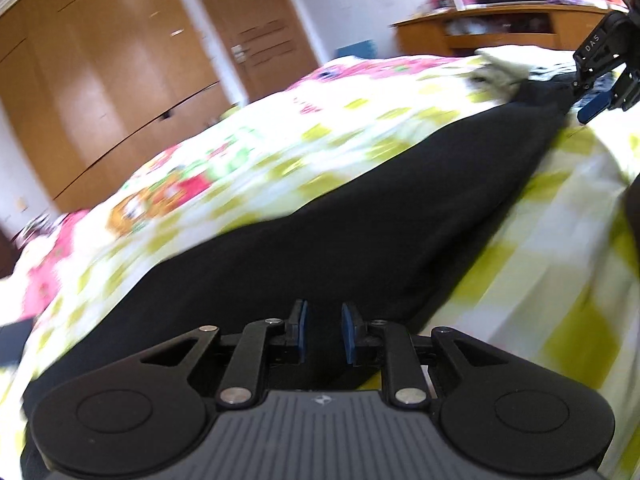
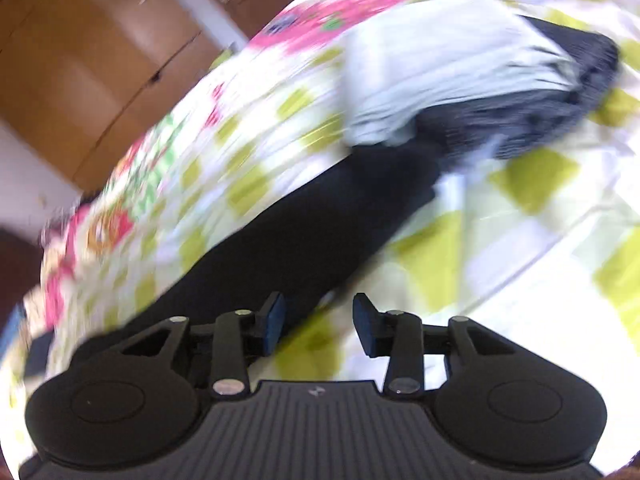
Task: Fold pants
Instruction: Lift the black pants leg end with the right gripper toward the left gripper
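Lying flat across the bedspread (image 1: 540, 240), black pants (image 1: 320, 216) stretch between both grippers' spread fingers (image 1: 298, 328)

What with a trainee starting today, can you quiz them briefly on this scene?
1. True or false: the right tool is shut on the black pants.
2. What lies at the pants' far end? A) other clothes B) a book C) a shoe
3. Fill in: the pants lie on a green-checked ____.

Key: 1 false, its jaws stand open; 2 A; 3 bedspread.
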Demonstrator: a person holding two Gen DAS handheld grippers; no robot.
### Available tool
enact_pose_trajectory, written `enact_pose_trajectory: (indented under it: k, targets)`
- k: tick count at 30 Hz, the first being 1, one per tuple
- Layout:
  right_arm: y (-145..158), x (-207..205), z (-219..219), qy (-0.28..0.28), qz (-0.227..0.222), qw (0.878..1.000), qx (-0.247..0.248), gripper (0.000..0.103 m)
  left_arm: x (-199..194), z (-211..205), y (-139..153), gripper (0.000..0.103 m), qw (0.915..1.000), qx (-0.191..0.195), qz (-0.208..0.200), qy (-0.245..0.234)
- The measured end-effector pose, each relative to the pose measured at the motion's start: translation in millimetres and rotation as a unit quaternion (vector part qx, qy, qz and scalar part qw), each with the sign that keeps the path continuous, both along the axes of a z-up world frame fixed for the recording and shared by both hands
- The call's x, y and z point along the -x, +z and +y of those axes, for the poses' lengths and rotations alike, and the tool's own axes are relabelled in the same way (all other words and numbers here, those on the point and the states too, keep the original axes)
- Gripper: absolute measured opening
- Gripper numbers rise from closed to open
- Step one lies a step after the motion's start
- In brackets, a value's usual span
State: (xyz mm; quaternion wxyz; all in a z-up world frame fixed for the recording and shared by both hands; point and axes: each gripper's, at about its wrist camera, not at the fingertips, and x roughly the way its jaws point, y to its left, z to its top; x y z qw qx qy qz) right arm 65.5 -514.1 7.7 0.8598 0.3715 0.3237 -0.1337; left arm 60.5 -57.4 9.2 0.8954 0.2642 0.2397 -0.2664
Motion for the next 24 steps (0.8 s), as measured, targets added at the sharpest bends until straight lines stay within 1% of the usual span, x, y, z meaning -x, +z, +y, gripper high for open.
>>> enact_pose_trajectory:
  k: [1,2,5,7,8,10,11,13,15,17,18,19,21,22,24]
  targets:
    - [-6,4,-12,-0.019,-0.01,1.0,-0.009,0.047,-2,-13,0,0.035,0.9999,-0.004,0.0,-0.011]
    - [-12,6,-23,-0.032,-0.021,0.999,-0.014,0.047,-2,-25,1,0.035,0.9997,-0.007,0.001,-0.022]
    - [-29,1,-50,-0.051,-0.053,0.996,-0.044,0.047,-5,-57,4,0.035,0.9983,-0.025,0.003,-0.053]
    - [-35,-7,-62,-0.054,-0.068,0.995,-0.039,0.045,-4,-74,5,0.035,0.9967,-0.041,0.003,-0.07]
    - [-35,-20,-58,-0.054,-0.072,0.995,-0.033,0.045,-5,-82,5,0.035,0.9958,-0.048,0.004,-0.078]
    - [-40,-28,-62,-0.054,-0.082,0.995,-0.029,0.047,-10,-94,4,0.035,0.9945,-0.059,0.007,-0.086]
    - [-44,-33,-60,-0.052,-0.088,0.994,-0.03,0.048,-11,-98,2,0.035,0.994,-0.062,0.009,-0.089]
    - [-46,-41,-61,-0.036,-0.098,0.994,-0.025,0.059,-13,-107,-1,0.036,0.9931,-0.066,0.01,-0.096]
    - [-47,-47,-60,-0.027,-0.107,0.994,-0.023,0.062,-15,-117,-3,0.036,0.9922,-0.069,0.01,-0.103]
    - [-46,-56,-57,-0.016,-0.112,0.993,-0.028,0.063,-17,-125,-5,0.036,0.992,-0.07,0.01,-0.105]
    - [-45,-59,-56,-0.01,-0.114,0.993,-0.032,0.066,-19,-128,-6,0.036,0.992,-0.068,0.011,-0.106]
    - [-45,-64,-53,-0.005,-0.114,0.993,-0.032,0.071,-20,-131,-7,0.036,0.9919,-0.067,0.013,-0.107]
    - [-41,-69,-44,0.011,-0.117,0.993,-0.015,0.072,-20,-136,-10,0.036,0.9915,-0.069,0.014,-0.109]
    - [-41,-68,-42,0.022,-0.125,0.992,-0.01,0.072,-19,-137,-11,0.036,0.9913,-0.07,0.014,-0.111]
    - [-44,-64,-41,0.03,-0.142,0.989,-0.013,0.072,-19,-138,-11,0.036,0.9909,-0.07,0.015,-0.114]
